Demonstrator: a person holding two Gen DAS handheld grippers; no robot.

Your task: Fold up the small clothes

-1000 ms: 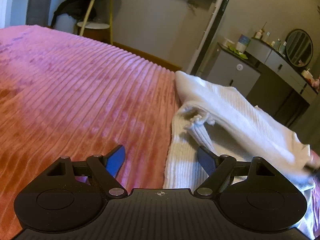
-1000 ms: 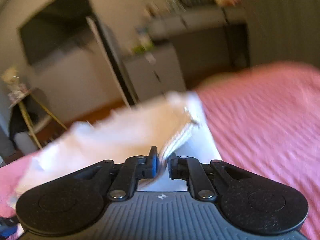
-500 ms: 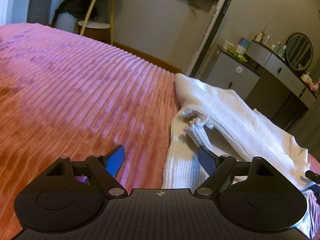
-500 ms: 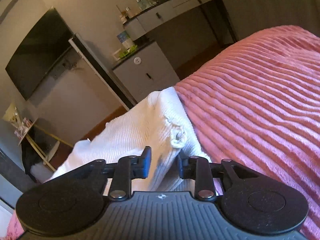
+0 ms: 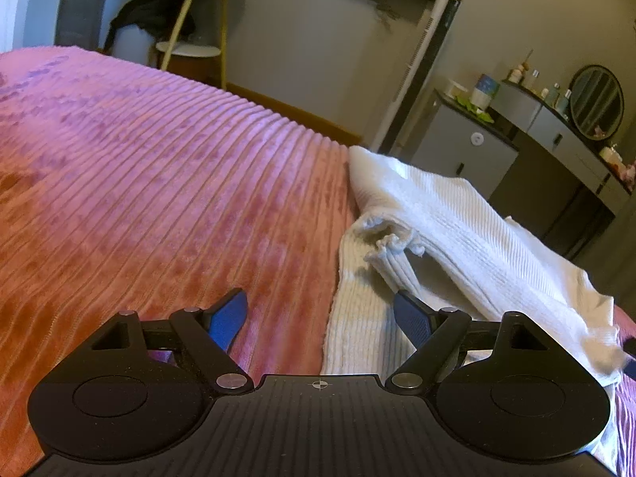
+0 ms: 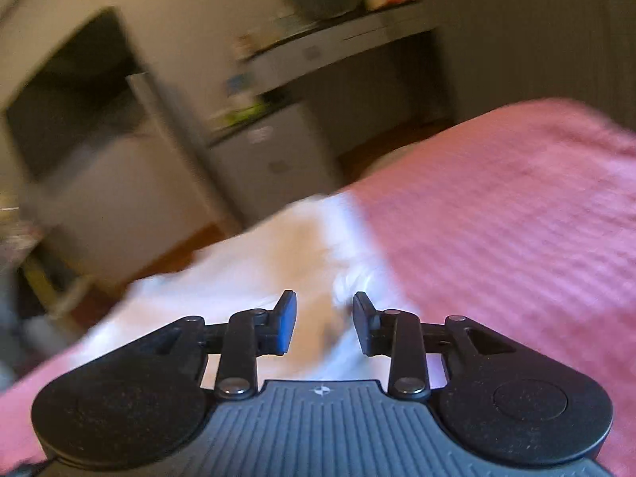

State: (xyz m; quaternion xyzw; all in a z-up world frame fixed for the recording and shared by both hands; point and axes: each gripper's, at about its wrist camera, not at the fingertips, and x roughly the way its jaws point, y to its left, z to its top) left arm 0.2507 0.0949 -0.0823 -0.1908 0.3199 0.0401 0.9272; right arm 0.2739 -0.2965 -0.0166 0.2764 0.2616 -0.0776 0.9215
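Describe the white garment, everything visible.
The white garment looks like a ribbed knit, soft and limp, with a frilled cuff or hem bunched at its middle. It lies crumpled and partly folded over itself on the pink ribbed bedspread. The left gripper straddles its near edge with jaws open; nothing grips it.

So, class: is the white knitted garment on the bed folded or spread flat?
Partly folded. The white knitted garment has one layer lying over another, its frilled edge bunched, on the pink bedspread. Neither tool holds it.

No legible text or labels
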